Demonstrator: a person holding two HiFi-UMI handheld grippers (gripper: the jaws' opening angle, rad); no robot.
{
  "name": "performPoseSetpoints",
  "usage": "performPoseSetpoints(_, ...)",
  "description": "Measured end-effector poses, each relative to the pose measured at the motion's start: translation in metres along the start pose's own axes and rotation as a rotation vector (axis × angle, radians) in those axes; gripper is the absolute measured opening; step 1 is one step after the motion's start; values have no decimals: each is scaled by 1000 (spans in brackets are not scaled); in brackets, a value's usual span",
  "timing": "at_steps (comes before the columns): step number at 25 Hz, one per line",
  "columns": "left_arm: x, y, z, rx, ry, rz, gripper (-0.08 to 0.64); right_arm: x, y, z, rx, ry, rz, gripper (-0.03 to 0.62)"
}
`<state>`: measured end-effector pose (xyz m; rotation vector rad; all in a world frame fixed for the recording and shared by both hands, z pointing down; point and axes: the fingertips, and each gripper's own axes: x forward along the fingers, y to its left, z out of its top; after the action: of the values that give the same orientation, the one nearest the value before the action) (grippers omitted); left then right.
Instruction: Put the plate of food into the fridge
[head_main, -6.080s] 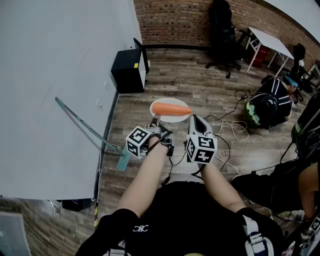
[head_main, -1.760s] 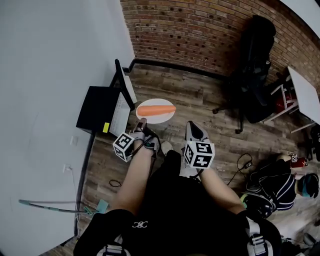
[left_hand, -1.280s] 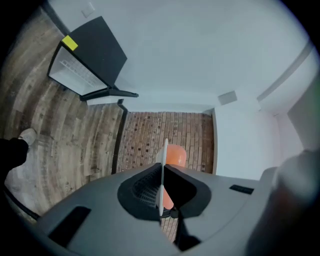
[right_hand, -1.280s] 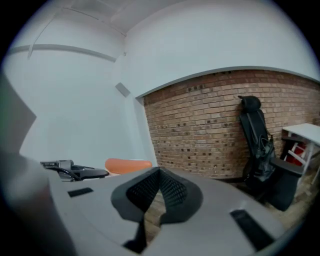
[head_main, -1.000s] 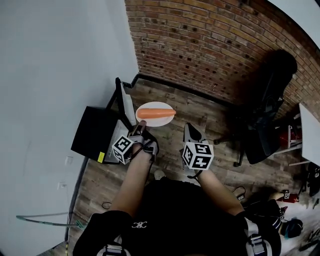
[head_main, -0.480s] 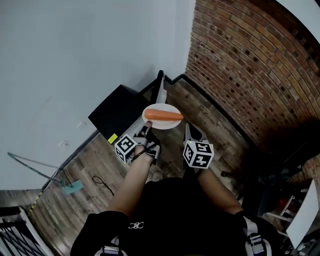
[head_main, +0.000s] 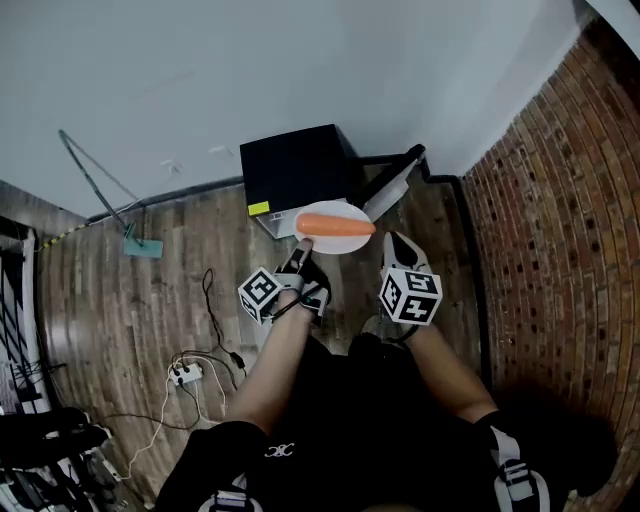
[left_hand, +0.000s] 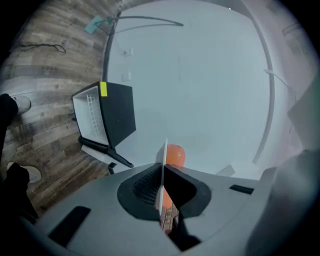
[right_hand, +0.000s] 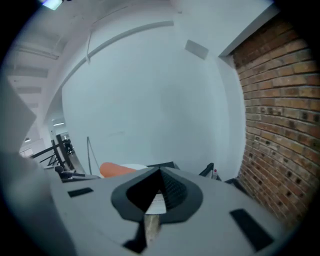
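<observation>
Plate (head_main: 345, 243) rim is clamped between the pads (left_hand: 142, 187) of the left gripper (head_main: 304, 247). The jaws stand at a narrow gap set only by the thickness of the rim, which passes edge-on between them in the left gripper view. This grip carries the plate at its near edge, roughly level, with a whole carrot (head_main: 336, 224) lying across it. The right gripper (head_main: 393, 241) rides just beside the plate's right edge. Its jaws meet at the tips with nothing between them, and it touches neither plate nor carrot. Compared with half a second ago, the person's heading has swung. The black mini fridge (head_main: 295, 168), then off to the left of the plate, now lies directly beyond it, and the brick wall (head_main: 560, 200) has moved to the far right. Further back in the recording, the fridge stood well apart across the wooden floor (head_main: 150, 310). The fridge door (head_main: 392, 187) stands open to the right, and the white interior shows below the plate in the head view. The plate is in the air in front of the open compartment, not yet inside it. Judgement: the carry and alignment stage is nearly complete. The remaining step is to lower the plate to shelf height and slide it in level, since a tilt at the one-sided grip could roll the carrot off. The right gripper is free to steady the door if required.
</observation>
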<state>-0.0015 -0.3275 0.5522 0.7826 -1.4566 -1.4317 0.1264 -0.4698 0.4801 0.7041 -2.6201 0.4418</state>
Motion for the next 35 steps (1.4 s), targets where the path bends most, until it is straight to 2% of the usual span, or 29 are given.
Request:
performPoseSetpoints(3, -22, 25, 14, -11, -80, 30, 17, 22, 14, -18, -46, 45, 79, 14)
performPoseSetpoints(7, -41, 61, 34, -48, -149, 79, 18, 46, 37, -38, -71, 93, 132, 14)
performPoseSetpoints(10, -46, 87, 52, -61, -167, 99, 17, 62, 58, -56, -93, 134, 159, 14)
performPoseSetpoints(13, -34, 115, 70, -71, -162, 88, 17, 81, 72, -72, -122, 142, 175, 14)
performPoseSetpoints(19, 29, 194, 101, -62, -145, 49, 17, 138, 61, -129, -106, 114, 195, 14)
performPoseSetpoints(22, 63, 255, 118, -51, -157, 44, 17, 175, 39, -177, -101, 105, 191, 14)
performPoseSetpoints(27, 121, 359, 142, -95, -206, 7, 20, 253, -11, -269, -72, 114, 168, 14)
performPoseSetpoints(31, 172, 421, 165, -50, -196, -31, 21, 311, -31, -327, -72, 74, 180, 14)
performPoseSetpoints(35, 222, 450, 182, -1, -179, -52, 21, 349, -39, -356, -80, 45, 199, 14)
